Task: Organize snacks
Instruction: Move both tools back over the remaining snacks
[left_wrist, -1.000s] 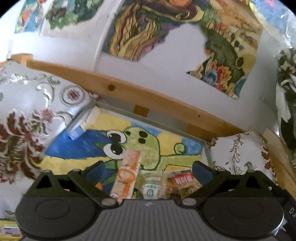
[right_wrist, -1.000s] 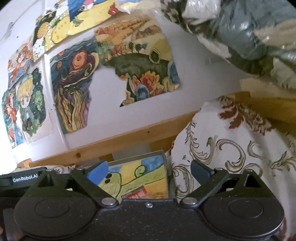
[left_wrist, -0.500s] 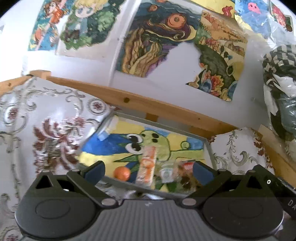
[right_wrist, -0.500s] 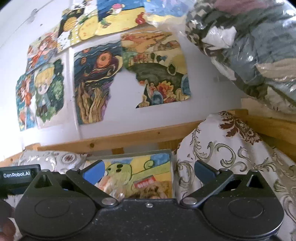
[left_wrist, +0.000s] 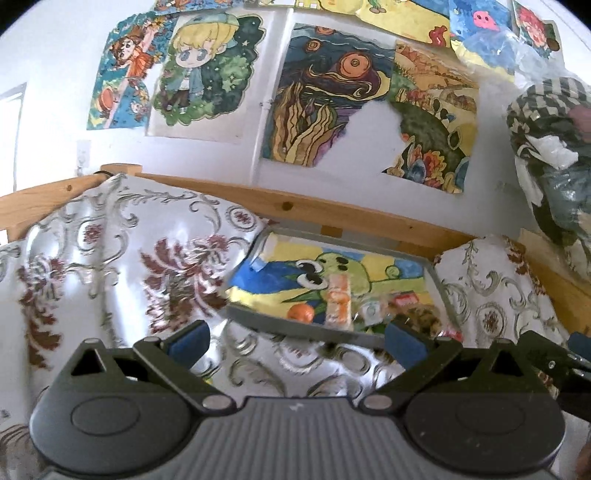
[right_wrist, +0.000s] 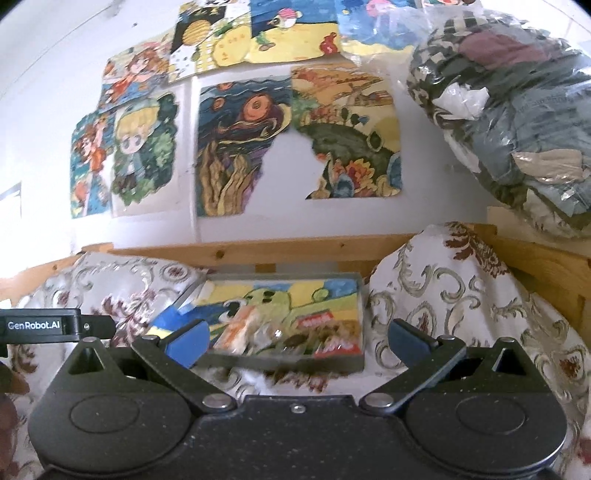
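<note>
A shallow grey tray (left_wrist: 258, 322) (right_wrist: 280, 363) lined with a cartoon frog picture rests on a patterned cloth. In it lie a long orange-and-white snack packet (left_wrist: 337, 301) (right_wrist: 236, 330), a small orange ball (left_wrist: 301, 312), a clear wrapped sweet (left_wrist: 371, 307) and a red-labelled packet (left_wrist: 406, 301) (right_wrist: 316, 320) over a brown snack bag (right_wrist: 332, 338). My left gripper (left_wrist: 295, 341) is open and empty, held back from the tray's near edge. My right gripper (right_wrist: 295, 341) is also open and empty, hovering just before the tray.
White floral cloth (left_wrist: 110, 266) covers the surface and bulges into a mound (right_wrist: 461, 295) right of the tray. A wooden rail (left_wrist: 332, 218) runs behind, under a wall of paintings (right_wrist: 240, 147). A plastic bag of clothes (right_wrist: 517, 122) hangs at upper right.
Both grippers have pulled back and away from the tray, so the whole tray and the cloth in front of it now show. Both stayed open and empty.
</note>
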